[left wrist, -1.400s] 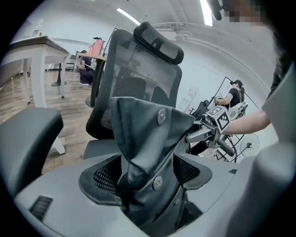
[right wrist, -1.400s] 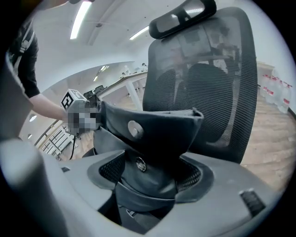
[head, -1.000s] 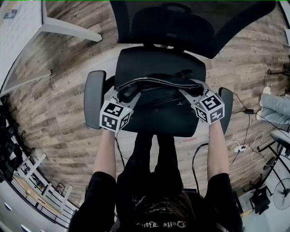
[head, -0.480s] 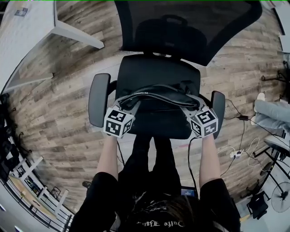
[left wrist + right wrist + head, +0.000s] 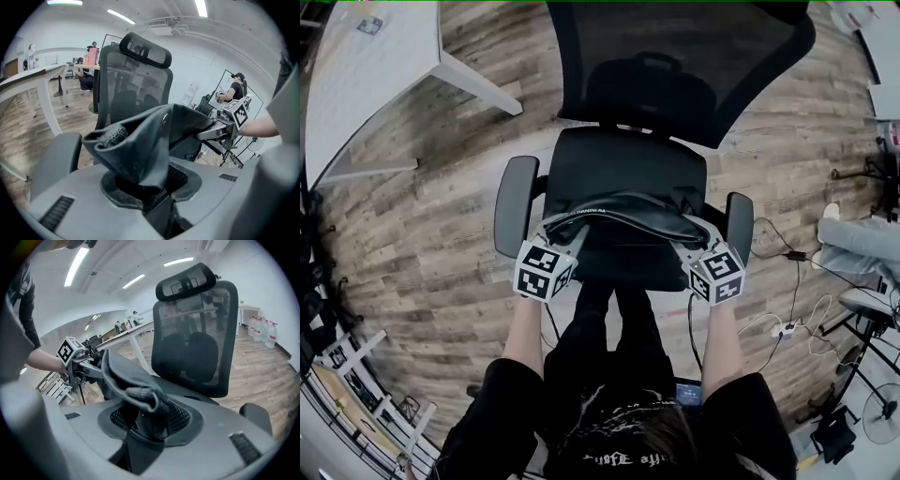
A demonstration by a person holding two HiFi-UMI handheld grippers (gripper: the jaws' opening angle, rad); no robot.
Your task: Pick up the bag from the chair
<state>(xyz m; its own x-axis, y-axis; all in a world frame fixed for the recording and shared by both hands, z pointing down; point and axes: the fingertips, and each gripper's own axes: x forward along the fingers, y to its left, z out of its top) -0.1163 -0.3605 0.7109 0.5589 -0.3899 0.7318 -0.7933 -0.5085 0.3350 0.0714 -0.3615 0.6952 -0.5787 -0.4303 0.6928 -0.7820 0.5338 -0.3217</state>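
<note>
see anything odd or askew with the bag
Nothing spilled or damaged. The bag hangs crumpled and slack between the left hand-held gripper and right hand-held gripper, each shut on one end, over the front of the chair. That fits a lift.

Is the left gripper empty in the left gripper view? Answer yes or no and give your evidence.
No: the left gripper is clamped on a bunched end of the black bag.
</note>
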